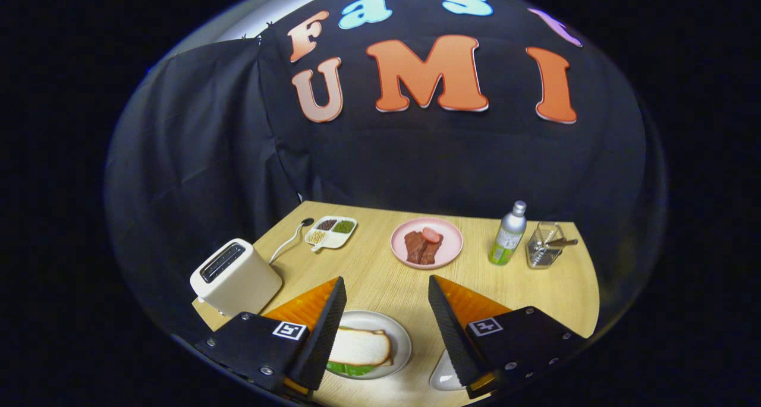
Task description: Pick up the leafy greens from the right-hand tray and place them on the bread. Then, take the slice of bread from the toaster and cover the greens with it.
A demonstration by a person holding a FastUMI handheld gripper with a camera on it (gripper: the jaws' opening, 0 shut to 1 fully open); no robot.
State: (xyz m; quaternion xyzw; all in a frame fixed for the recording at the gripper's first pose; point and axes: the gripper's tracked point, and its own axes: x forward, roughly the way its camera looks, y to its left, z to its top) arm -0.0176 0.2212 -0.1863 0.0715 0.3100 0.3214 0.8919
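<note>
1. black cloth walls close round a pale wood-grain tabletop (380,276), and i am looking down on it from above its near edge.
2. the two-finger gripper (386,312) hangs over the near part of the table with its fingers spread wide and nothing between them; no pad touches anything.
3. just below the fingers, toward 7 o'clock from the gap, sits a round white plate (402,335) carrying a white bread slice (359,347), with bright green leafy greens (351,369) peeking out from under its near edge.
4. from that, i judge both steps done: greens look placed and a slice covers them. whether another slice lies beneath i cannot tell.
5. the cream two-slot toaster (235,277) stands at 9 o'clock from the fingers, well apart from the plate; its slots look dark, though i cannot be sure they are vacant.
6. a small white tray (443,376) shows at 5 o'clock, half hidden under the right finger; i see no greens in it.
7. beyond the fingers, at 12 o'clock, a pink plate with brown meat slices (427,242); at 1 o'clock a silver bottle with a green label (509,234) and a clear holder (544,246); at 11 o'clock a divided white dish of grains (330,231).
8. next move, in my view, is only to back away upward, keeping the left finger off the top slice so it does not shift.
</note>
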